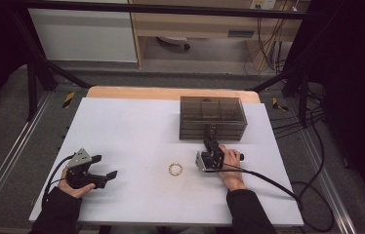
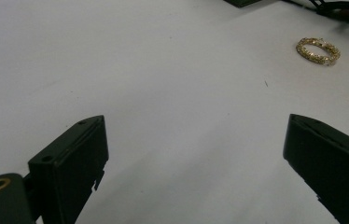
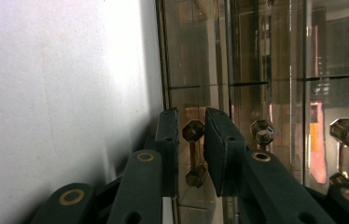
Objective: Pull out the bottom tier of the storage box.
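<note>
- Your right gripper (image 3: 192,140) is turned on its side against the front of the smoked drawer box (image 1: 212,117), its jaws closed around the lowest drawer's handle (image 3: 192,151). The faceted knobs at the handle's two ends peek out between the jaws; its stem is partly covered by them.
- Two more handles (image 3: 262,133) sit on the drawers beyond. The farthest is cut off at the picture's edge, and reflections in the dark plastic make the box's contents hard to read.
- From above, your right hand (image 1: 229,163) covers much of that gripper, so the grip itself is lost in front of the box.
- The gold bracelet (image 1: 175,169) lies flat on the white table (image 1: 127,126), in front of the box and just left of your right hand, touching nothing.
- Your left gripper (image 1: 101,169) rests well to the left of the box, jaws spread wide and holding nothing, pointed toward the bracelet. Its own view cuts off the box's corner.
</note>
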